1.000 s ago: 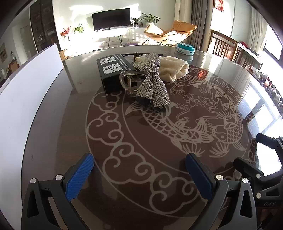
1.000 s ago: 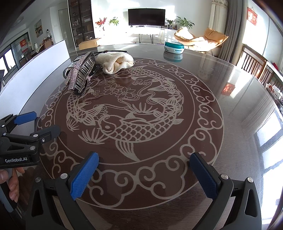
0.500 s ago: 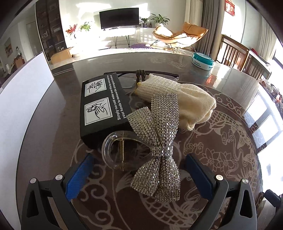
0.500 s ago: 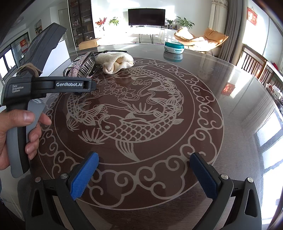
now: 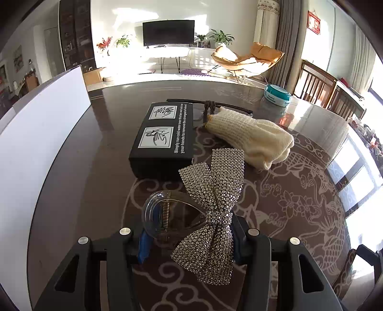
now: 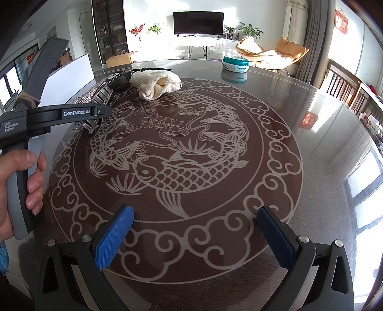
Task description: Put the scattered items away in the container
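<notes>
Left gripper (image 5: 189, 239) jaws closing around rhinestone bow hair clip (image 5: 210, 215); right gripper (image 6: 195, 236) wide, empty over table (image 6: 311, 155)

sunlit room | TV (image 6: 198, 22) | orange chair (image 6: 270, 51) | perhaps shelving (image 6: 109, 28)

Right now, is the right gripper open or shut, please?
Open: the right gripper has its blue pads spread wide over the bare table, nothing between them.

A round dark table (image 6: 311, 167) with a pale koi pattern carries a black box (image 5: 162, 138), cream knitted cloth (image 5: 253, 138), rhinestone bow hair clip (image 5: 213, 210) and, upper right, a teal tin (image 5: 277, 94).
</notes>
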The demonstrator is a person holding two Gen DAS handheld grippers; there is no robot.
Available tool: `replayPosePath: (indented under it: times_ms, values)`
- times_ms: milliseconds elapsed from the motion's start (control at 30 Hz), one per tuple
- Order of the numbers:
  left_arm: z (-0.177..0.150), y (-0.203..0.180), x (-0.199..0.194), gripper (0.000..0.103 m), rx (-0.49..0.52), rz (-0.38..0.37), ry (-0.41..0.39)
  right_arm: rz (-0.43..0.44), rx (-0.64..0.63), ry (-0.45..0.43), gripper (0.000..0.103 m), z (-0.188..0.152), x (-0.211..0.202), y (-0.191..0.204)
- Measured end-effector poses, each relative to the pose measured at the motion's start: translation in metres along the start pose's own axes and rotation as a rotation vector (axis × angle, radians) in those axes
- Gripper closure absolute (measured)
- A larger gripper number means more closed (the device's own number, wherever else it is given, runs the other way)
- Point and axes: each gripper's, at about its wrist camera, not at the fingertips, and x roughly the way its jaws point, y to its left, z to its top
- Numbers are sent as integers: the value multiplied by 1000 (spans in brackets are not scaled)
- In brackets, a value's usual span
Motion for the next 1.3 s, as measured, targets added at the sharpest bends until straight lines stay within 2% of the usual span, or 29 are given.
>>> replayPosePath:
  times_ms: [233, 300, 333, 367, 400, 500, 567, 633, 1300]
  values:
    - [-45, 34, -35, 51, -38, 50, 2, 0, 0, 0, 0, 0, 0, 0]
    - [-49, 39, -37, 46, -50, 53, 4, 0, 0, 0, 0, 0, 0, 0]
    - [-50, 39, -37, 35, -48, 47, 8, 0, 0, 0, 0, 0, 0, 0]
    - [-49, 37, -35, 20, -39, 45, 18, 0, 0, 0, 0, 0, 0, 0]
    - [-49, 34, -32, 16, -27, 52, 30, 0, 0, 0, 0, 0, 0, 0]
    - [-48, 30, -30, 12, -14, 48, 36, 0, 0, 0, 0, 0, 0, 0]
    - [-48, 30, -28, 4, -14, 42, 46, 0, 0, 0, 0, 0, 0, 0]
    - [-48, 28, -26, 0, -4, 39, 57, 0, 0, 0, 0, 0, 0, 0]
    - [-49, 29, -27, 0, -6, 40, 54, 0, 0, 0, 0, 0, 0, 0]
